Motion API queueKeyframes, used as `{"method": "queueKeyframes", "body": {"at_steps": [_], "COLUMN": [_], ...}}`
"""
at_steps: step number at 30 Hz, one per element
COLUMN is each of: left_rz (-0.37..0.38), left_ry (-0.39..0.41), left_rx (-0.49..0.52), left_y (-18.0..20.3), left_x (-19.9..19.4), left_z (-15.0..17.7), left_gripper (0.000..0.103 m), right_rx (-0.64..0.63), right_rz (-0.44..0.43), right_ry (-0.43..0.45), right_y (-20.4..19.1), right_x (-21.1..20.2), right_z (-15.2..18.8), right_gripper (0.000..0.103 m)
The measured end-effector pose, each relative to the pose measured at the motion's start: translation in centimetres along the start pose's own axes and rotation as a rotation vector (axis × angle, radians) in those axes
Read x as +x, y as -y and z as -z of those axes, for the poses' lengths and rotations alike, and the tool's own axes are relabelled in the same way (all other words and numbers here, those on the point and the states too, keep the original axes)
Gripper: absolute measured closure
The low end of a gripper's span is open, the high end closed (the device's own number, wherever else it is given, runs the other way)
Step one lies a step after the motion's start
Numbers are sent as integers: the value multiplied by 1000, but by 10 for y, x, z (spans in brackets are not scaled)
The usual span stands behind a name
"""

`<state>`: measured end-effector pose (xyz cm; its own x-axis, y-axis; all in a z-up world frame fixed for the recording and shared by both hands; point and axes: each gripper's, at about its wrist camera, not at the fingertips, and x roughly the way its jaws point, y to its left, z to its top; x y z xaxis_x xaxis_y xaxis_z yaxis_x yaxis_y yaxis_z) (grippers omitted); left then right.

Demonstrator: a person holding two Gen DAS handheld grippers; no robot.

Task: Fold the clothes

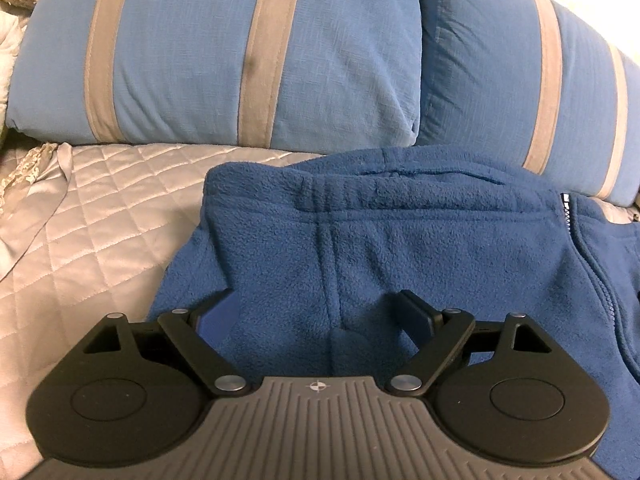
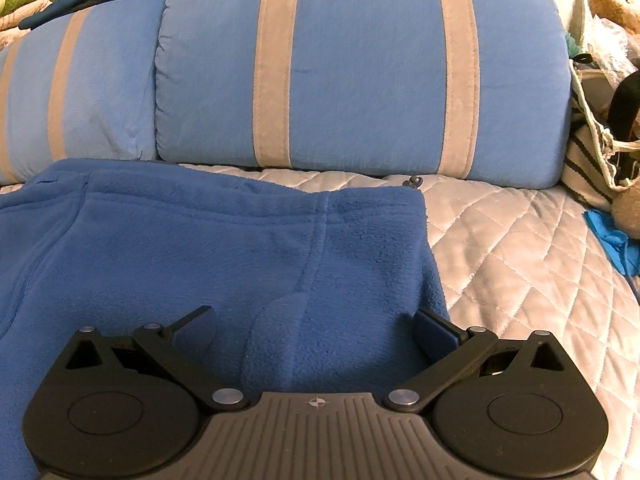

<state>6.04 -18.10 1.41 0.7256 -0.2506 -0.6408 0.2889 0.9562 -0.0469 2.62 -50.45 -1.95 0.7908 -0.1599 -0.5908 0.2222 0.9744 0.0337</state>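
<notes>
- Now L gripper (image 1: 320, 316): jaws apart, over blue fleece jacket (image 1: 400, 248).
- R gripper (image 2: 316, 332): jaws apart, over jacket (image 2: 200, 248) too.
- Striped pillows (image 2: 360, 80) behind, on quilted cover (image 2: 520, 260).

— How much of the fleece jacket (image 1: 400, 248) can you see from my left side?

— Not all; my left gripper (image 1: 316, 316) body covers its near part, and the zipper (image 1: 576, 240) side runs off the right edge.

— From my right gripper (image 2: 316, 332)?

— The jacket is cut by the left edge and goes under the gripper body, so I can't tell where the near hem lies. A small dark thing (image 2: 414, 181) at the far corner is too tiny to name.

— The clutter at the far right?

— A striped bag (image 2: 588, 168) and a dark round object (image 2: 626, 100), both clipped by the frame; the blue scrap (image 2: 612, 240) too blurred to identify
</notes>
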Motion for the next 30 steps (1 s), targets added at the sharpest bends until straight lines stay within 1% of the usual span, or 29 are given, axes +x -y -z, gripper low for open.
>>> {"method": "queueKeyframes", "body": {"at_steps": [4, 6, 9, 11, 14, 16, 17, 22, 30], "left_rz": [3, -2, -49, -85, -84, -75, -83, -123, -163], "left_ry": [-8, -39, -85, -91, -103, -116, -113, -107, -132], "left_rx": [-2, -1, 28, 55, 48, 6, 0, -19, 27], "left_y": [-1, -1, 2, 2, -10, -23, -28, -50, -69], "left_x": [0, 0, -8, -18, -33, -43, -47, -63, -72], "left_z": [-2, -8, -19, -23, -27, -28, -29, -33, -32], "left_gripper": [17, 17, 17, 17, 17, 17, 17, 17, 17], "right_rx": [-1, 0, 7, 13, -1, -13, -17, 7, 98], "right_rz": [3, 1, -15, -35, -69, -85, -94, -90, -27], "right_ry": [1, -2, -41, -76, -98, -111, -115, -137, -140], "right_y": [0, 0, 3, 7, 14, 20, 24, 50, 91], "right_x": [-1, -1, 1, 0, -9, -17, -22, -42, -61], "right_z": [1, 0, -6, -12, -17, -18, -19, -21, -26], "right_gripper": [0, 0, 0, 0, 0, 0, 0, 0, 0]}}
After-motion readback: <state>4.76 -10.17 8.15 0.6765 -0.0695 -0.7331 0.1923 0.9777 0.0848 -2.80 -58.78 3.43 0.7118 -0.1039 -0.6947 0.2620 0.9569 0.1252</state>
